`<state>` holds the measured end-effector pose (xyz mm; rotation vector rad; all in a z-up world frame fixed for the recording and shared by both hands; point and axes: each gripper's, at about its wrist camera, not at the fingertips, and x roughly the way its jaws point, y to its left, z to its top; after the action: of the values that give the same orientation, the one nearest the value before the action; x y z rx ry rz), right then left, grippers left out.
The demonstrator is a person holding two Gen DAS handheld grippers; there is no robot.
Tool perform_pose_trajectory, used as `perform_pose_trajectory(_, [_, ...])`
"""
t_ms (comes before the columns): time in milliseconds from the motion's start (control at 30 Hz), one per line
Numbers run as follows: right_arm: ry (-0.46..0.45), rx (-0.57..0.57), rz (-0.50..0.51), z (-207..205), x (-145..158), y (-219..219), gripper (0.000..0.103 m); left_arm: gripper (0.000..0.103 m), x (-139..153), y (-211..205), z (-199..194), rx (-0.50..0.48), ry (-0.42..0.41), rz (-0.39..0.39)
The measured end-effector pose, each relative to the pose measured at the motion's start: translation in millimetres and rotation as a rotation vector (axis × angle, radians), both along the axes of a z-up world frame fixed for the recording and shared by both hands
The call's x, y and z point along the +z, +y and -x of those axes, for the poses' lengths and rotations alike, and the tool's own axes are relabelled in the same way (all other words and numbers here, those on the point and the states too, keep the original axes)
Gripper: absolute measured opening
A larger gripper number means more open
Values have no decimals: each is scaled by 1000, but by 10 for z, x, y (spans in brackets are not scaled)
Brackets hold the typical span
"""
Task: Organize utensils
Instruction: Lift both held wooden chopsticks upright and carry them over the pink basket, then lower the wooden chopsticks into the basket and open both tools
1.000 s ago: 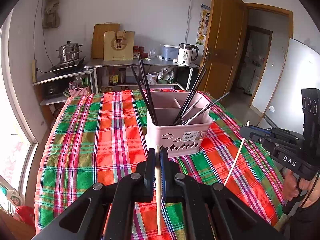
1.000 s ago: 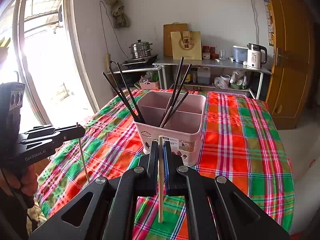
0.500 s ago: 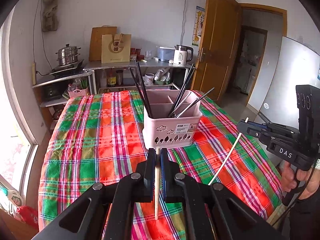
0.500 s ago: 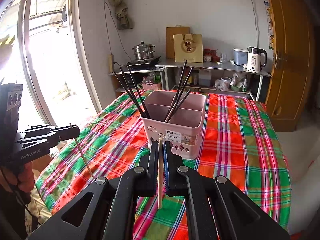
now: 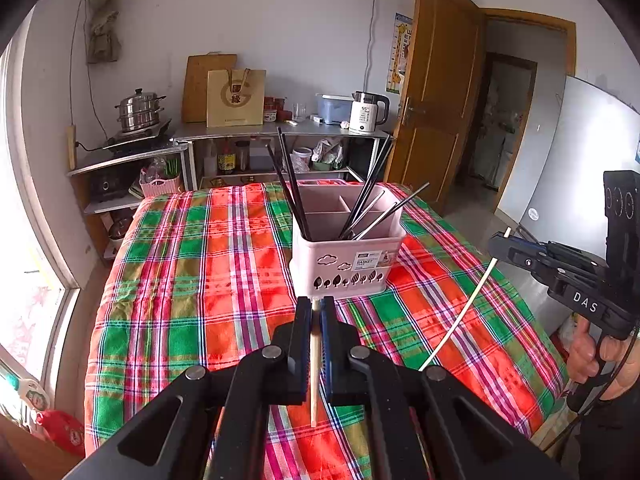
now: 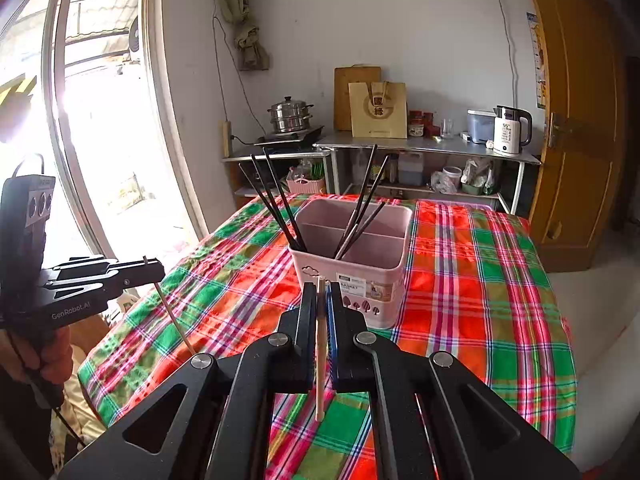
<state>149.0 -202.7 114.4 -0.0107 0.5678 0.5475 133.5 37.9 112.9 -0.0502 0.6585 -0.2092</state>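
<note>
A pink divided basket (image 5: 344, 268) (image 6: 360, 280) stands on the plaid tablecloth (image 5: 192, 280) with several black chopsticks (image 5: 292, 196) (image 6: 280, 208) leaning in its compartments. My left gripper (image 5: 315, 308) is shut on a pale wooden chopstick (image 5: 315, 372) that hangs down between its fingers, a short way in front of the basket. My right gripper (image 6: 321, 294) is shut on a second pale chopstick (image 6: 320, 360). Each gripper shows in the other's view: the right gripper (image 5: 500, 242) with its slanting stick (image 5: 460, 316), the left gripper (image 6: 154, 270) with its stick (image 6: 174, 320).
Behind the table a metal shelf (image 5: 280, 130) carries a steamer pot (image 5: 140, 110), a paper bag, a cutting board and a white kettle (image 5: 366, 114). A wooden door (image 5: 436, 92) is at the right, a bright window (image 6: 100, 120) at the left. A hand (image 5: 592, 356) grips the right handle.
Both grippers have drawn back from the basket and risen a little, each keeping its chopstick. The basket looks smaller and farther away in both views.
</note>
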Motion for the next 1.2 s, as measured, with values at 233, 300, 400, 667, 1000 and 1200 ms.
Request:
perform_pose_trajectory(233, [-42,-4,-64,-149,157,-29,5,4,237,30,-226,-7,-46,41])
perform_pose_trajectory(300, [-53,-5,-83,-205,209,-34,5,4,318,24,-315,-11,-62,50])
perform_pose_trajectory(400, [-74,-8,-115,-301,316,-41,5,4,452,35,-446,-12,-89,63])
perform_pose_trajectory(667, [-148,-19,-188,-545,649,-20,5,4,850,54,-760,-10,-185,96])
perform_pose_trajectory(1000, [-172,-36,-223,-912,730,106,5,4,922,21,-1263,-18,-214,113])
perform_pose_trajectory(1200, [-163,-46,-232,-1111,662,144,5,4,843,32,-1471,-24,-215,130])
